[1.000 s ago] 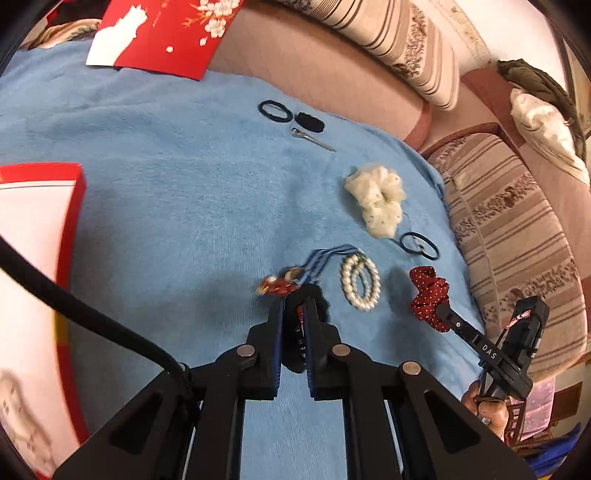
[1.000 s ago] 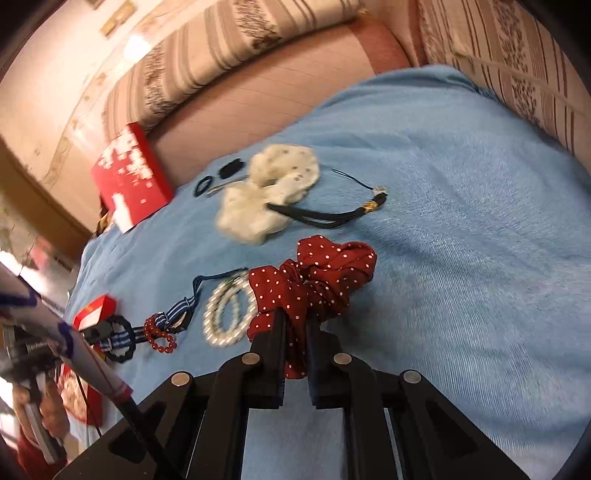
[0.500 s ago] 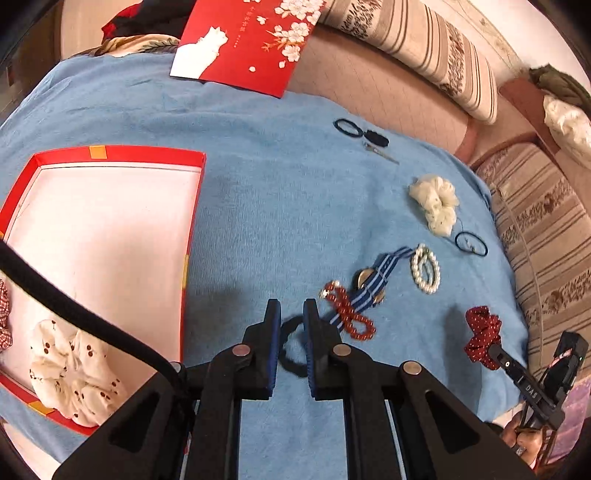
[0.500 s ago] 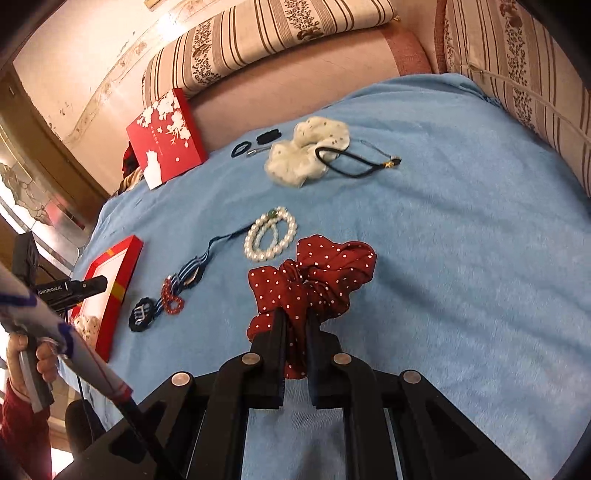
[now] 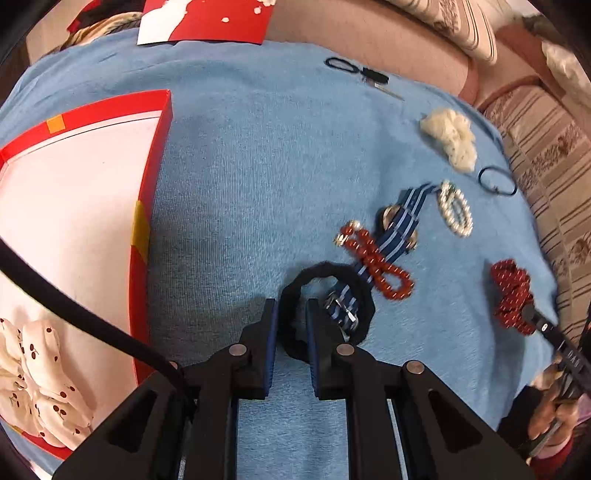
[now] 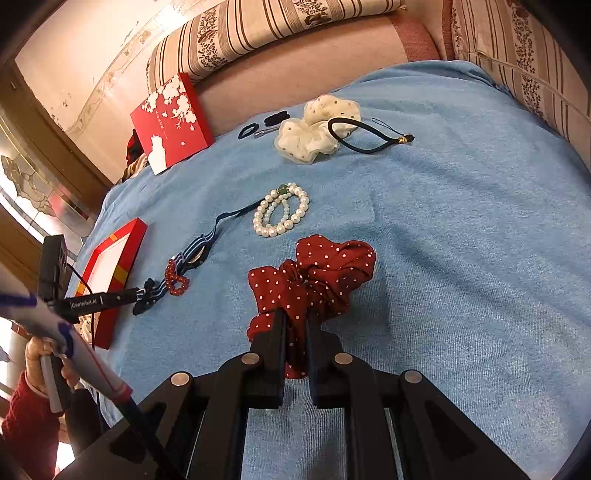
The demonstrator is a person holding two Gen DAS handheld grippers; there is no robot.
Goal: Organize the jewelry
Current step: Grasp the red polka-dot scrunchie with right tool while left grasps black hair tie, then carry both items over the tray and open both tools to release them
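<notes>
My left gripper [image 5: 290, 308] is shut on a black hair tie [image 5: 325, 271], through which a blue striped watch strap [image 5: 400, 225] runs; a red bead bracelet [image 5: 380, 267] lies across the strap. My right gripper [image 6: 295, 317] is shut on a red polka-dot scrunchie [image 6: 314, 273], which also shows in the left wrist view [image 5: 511, 291]. A pearl bracelet [image 6: 282, 214] lies beyond it. The red-rimmed open box [image 5: 147, 184] at left holds a white cherry-print scrunchie [image 5: 40, 373].
On the blue blanket [image 6: 461, 221] lie a cream scrunchie [image 6: 314, 133], a dark hair band with a gold charm [image 6: 365, 142], and small black ties with a hair clip [image 6: 264, 123]. A red box lid [image 6: 171, 122] leans on the striped sofa cushions [image 6: 277, 22].
The left gripper has pulled back with the black tie, bringing the watch strap and red bracelet along the blanket. The right gripper has risen with the red scrunchie.
</notes>
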